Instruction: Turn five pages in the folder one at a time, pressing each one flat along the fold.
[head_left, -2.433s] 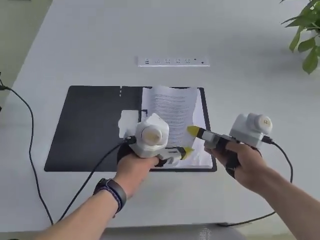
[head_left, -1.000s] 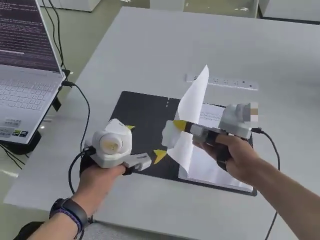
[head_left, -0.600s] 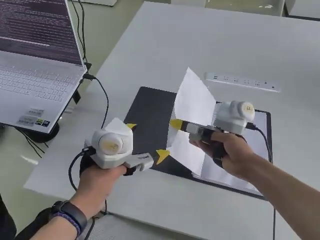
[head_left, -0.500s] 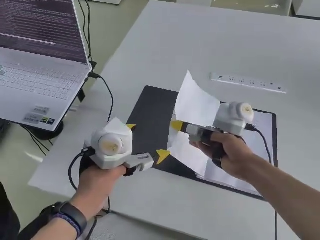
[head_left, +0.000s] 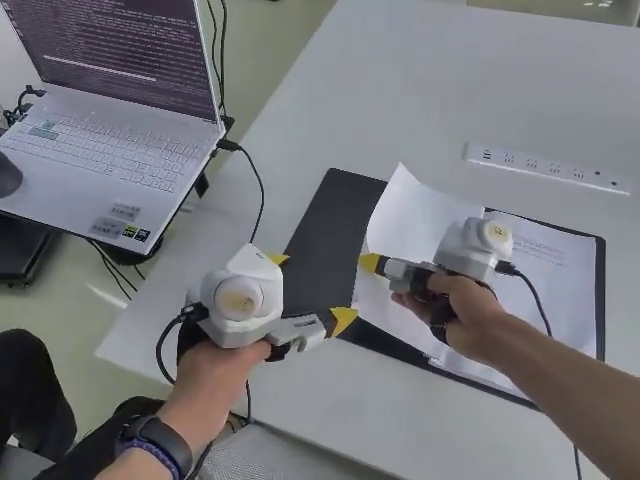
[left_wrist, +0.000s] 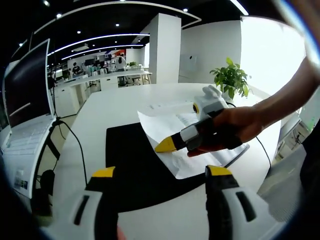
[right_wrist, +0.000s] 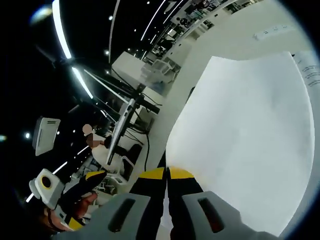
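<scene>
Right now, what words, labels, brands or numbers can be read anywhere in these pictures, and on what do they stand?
None can be read as words.
Laptop screen: lines of light text, too small to read.
Stickers on the laptop palm rest: too small.
Printed page in the folder: lines of print, blurred.
Power strip: no legible marking.
Lifted page: side shown is blank.

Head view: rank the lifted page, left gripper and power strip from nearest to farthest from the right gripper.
1. The lifted page: clamped in the right gripper.
2. The left gripper: nearby, to its left.
3. The power strip: far side of the table.
</scene>
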